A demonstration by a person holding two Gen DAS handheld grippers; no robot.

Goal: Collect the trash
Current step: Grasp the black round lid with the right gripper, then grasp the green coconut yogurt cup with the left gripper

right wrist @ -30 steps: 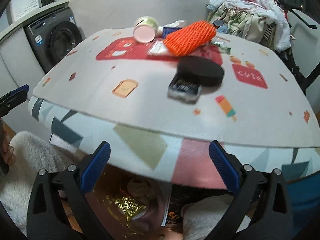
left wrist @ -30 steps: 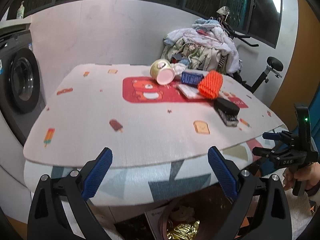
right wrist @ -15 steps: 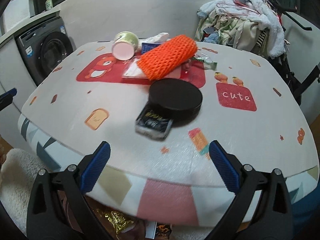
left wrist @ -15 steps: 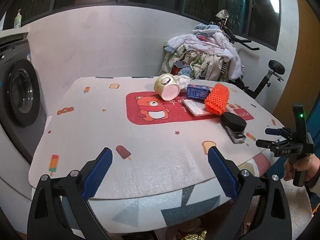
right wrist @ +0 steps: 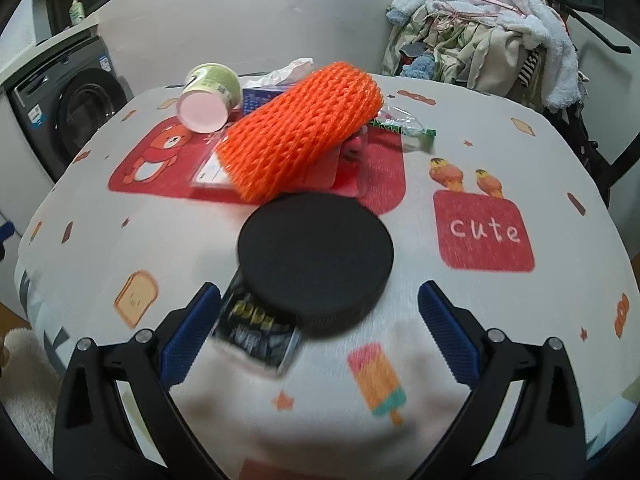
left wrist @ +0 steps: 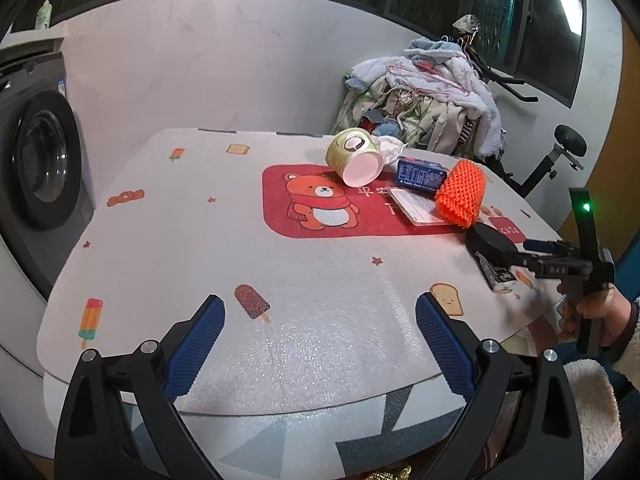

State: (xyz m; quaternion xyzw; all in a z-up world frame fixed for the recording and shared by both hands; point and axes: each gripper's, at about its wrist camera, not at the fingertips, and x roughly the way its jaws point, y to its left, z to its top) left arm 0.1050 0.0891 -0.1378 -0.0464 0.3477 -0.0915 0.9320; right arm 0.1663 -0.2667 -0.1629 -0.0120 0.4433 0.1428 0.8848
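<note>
Hovering over the near edge of the surface [right wrist: 520, 312], the right gripper [right wrist: 318, 334] has its blue-padded fingers [right wrist: 448, 338] spread wide apart with nothing between them. Directly ahead of it lies a black round lid [right wrist: 316, 264], resting partly on a dark foil packet [right wrist: 256, 330]. Behind the lid, an orange foam net sleeve [right wrist: 304, 132] lies tilted across a flat white card [right wrist: 210, 172]. A yellow-green paper cup [right wrist: 210, 96] lies on its side to the left rear, its pink mouth toward the camera. A blue box [left wrist: 420, 174] sits just beside the cup, with crumpled white plastic [right wrist: 284, 72] behind it. A clear wrapper with a green strip [right wrist: 404, 128] lies to the right of the sleeve.

The left gripper [left wrist: 320, 338] is also open and empty, positioned above the surface's near-left portion, well apart from the trash. A hand [left wrist: 592, 312] grasps the right gripper's handle. A washing machine [left wrist: 36, 172] stands to the left; a clothes pile [left wrist: 424, 100] is behind the surface
</note>
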